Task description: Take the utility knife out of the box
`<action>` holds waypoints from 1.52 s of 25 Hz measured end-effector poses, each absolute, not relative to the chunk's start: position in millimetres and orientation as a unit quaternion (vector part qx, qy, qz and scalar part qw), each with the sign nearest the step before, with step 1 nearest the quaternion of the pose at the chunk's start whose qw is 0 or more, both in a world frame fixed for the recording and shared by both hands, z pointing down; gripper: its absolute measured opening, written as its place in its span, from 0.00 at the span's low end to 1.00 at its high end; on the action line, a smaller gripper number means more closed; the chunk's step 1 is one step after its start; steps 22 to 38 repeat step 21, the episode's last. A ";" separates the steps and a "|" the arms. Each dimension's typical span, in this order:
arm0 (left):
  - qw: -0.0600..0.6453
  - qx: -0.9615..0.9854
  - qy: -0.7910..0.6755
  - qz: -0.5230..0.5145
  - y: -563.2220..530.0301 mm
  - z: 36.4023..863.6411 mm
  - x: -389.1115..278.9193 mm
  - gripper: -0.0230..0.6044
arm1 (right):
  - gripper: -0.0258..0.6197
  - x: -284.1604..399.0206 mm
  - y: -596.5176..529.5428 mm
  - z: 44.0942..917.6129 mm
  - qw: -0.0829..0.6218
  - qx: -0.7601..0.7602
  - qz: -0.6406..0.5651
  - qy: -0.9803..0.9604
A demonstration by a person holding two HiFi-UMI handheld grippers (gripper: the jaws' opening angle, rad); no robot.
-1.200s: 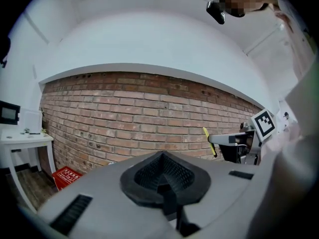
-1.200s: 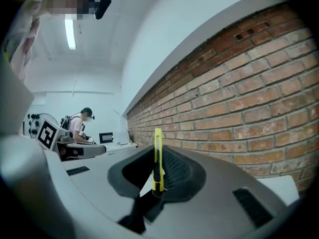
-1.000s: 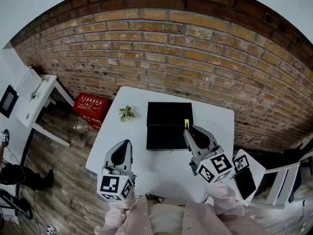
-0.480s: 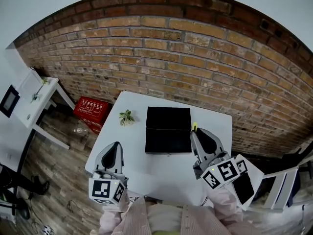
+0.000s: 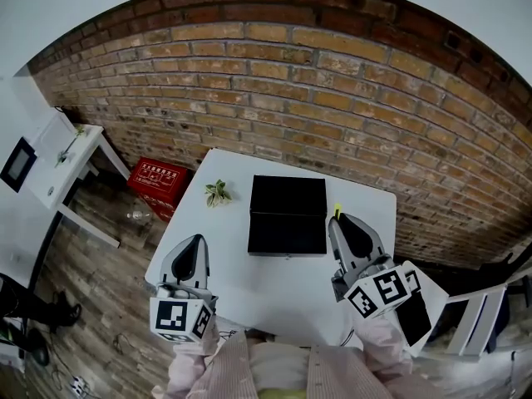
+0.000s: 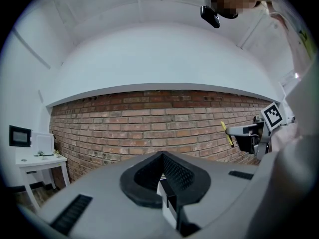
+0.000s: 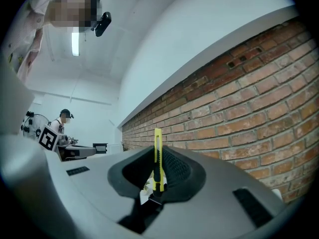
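The black box (image 5: 287,214) lies shut on the white table (image 5: 274,285). My right gripper (image 5: 339,220) hangs just right of the box, apart from it, shut on the yellow utility knife (image 5: 337,211). In the right gripper view the knife (image 7: 158,156) stands on edge between the black pads (image 7: 175,169), its tip jutting past them. My left gripper (image 5: 194,242) hovers near the table's left edge, shut with nothing in it; its pads (image 6: 175,172) meet at the front. The left gripper view also shows the right gripper (image 6: 230,131) with the knife (image 6: 227,134) at the right.
A small potted plant (image 5: 218,193) sits on the table left of the box. Beyond the table are a brick wall (image 5: 332,98), a red crate (image 5: 158,179) on the floor, and a white side table (image 5: 58,169). A person (image 7: 64,119) stands far off.
My right gripper has carried the knife up and to the right, off the box's edge. My left gripper has drawn left, away from the box.
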State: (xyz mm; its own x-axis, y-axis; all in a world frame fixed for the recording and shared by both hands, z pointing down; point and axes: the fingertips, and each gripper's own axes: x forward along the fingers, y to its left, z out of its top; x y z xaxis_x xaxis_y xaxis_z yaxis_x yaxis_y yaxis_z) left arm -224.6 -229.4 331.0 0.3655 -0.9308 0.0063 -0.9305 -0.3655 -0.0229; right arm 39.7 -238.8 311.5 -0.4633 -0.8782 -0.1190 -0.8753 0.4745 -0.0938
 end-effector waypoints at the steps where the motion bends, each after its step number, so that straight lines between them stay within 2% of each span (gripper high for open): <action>1: 0.008 -0.826 0.564 -0.009 -229.4 330.3 -224.7 0.03 | 0.12 39.7 -238.7 311.6 0.074 -0.512 -0.010 0.856; 38: 0.012 -0.823 0.567 -0.023 -229.3 336.4 -231.5 0.03 | 0.12 39.2 -237.9 319.9 0.061 -0.522 -0.017 0.851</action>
